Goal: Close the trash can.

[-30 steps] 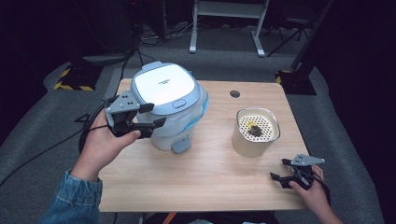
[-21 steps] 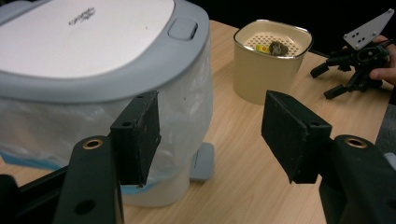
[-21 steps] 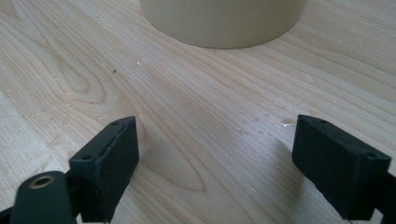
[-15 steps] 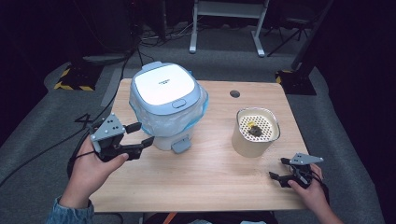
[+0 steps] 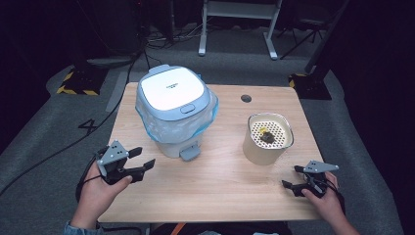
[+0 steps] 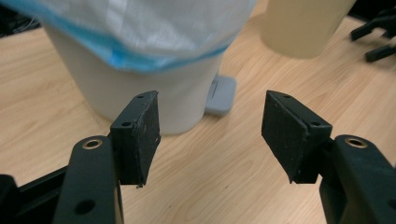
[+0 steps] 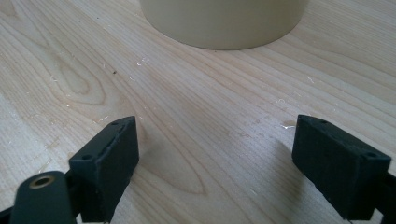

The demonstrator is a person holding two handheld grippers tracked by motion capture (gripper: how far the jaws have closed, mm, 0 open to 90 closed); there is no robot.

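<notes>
A white pedal bin with a shut pale-blue lid and a bluish bag liner stands left of centre on the wooden table. Its grey pedal faces me. My left gripper hovers low by the table's near left, open and empty, pointing toward the bin. In the left gripper view the bin and pedal lie just beyond the open left gripper. A cream canister with a perforated insert holds a small dark and yellow bit. My right gripper rests open below it; the right gripper faces the canister.
A round cable hole sits in the tabletop behind the canister. Cables and a yellow-black striped block lie on the floor at the left. White stand legs rise behind the table. The right gripper appears far off in the left gripper view.
My left gripper has dropped from beside the bin's lid and drawn back toward the table's near left edge, still open. The right gripper has stayed put.
</notes>
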